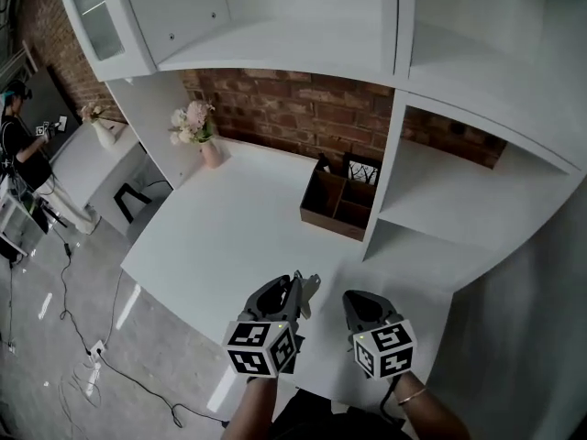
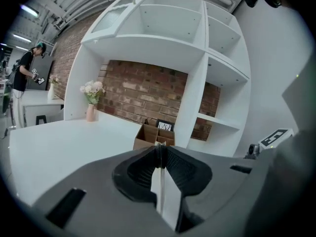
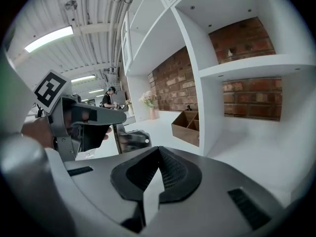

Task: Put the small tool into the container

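The left gripper [image 1: 295, 287], low in the head view, pinches the small silvery metal tool [image 1: 309, 286], with the brown divided container [image 1: 335, 205] up-frame and slightly right, while the nearby right gripper [image 1: 356, 299] is pressed together, empty.

Smooth matt white table [image 1: 229, 236]; brick wall [image 1: 293, 108] rough, reddish; container [image 1: 335, 204] brown, matt, cardboard-like; small tool [image 3: 129, 141] glossy metal; left gripper [image 2: 160, 154] shell grey matt plastic; pads [image 2: 140, 169] black, ribbed.
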The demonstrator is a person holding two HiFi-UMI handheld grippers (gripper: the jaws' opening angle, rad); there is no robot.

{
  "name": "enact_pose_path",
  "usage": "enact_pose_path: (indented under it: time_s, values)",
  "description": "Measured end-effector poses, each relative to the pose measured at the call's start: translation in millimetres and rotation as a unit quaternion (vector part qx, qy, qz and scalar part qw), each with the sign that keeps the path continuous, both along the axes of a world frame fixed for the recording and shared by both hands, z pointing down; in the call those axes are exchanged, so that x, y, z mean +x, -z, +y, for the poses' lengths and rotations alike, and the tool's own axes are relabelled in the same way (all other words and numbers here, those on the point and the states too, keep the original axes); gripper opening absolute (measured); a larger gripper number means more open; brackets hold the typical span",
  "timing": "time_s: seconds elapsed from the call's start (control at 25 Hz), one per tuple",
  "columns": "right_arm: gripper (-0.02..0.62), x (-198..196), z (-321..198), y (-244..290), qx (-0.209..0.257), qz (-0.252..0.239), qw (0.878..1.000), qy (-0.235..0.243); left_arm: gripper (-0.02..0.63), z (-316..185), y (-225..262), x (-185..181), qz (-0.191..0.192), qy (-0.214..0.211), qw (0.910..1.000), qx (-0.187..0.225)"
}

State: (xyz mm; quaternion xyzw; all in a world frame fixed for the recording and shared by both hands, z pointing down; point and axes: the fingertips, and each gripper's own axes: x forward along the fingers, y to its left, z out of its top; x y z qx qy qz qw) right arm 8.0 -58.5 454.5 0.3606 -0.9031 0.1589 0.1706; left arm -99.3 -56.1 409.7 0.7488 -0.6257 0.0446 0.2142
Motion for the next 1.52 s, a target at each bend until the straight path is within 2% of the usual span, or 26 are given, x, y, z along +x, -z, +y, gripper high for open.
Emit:
enact_pose_path:
  time_s: [0.28, 0.68, 1.16, 1.52]
  values:
    - [0.005, -38.2, -54.8, 1.6, 0.001, 0.008, 1.0, -0.011, 0.069, -83.6, 5.9, -18.2, 0.002, -0.044, 0.999, 0.007]
    - [0.005, -60.8, -107.8, -12.3, -0.009, 0.018, 0.999, -0.042, 0.069, -166.5, 13.9, -20.1, -0.005, -0.093, 0.9955, 0.018]
    - [0.005, -69.1, -138.9, -24.9, -0.018, 0.028, 0.996, -0.077, 0.069, -237.4, 38.1, -24.5, 0.012, -0.115, 0.9925, 0.042]
    - [0.005, -62.7, -155.7, -28.8, -0.025, 0.026, 0.995, -0.095, 0.069, -282.9, 47.6, -17.3, 0.005, -0.122, 0.9907, 0.061]
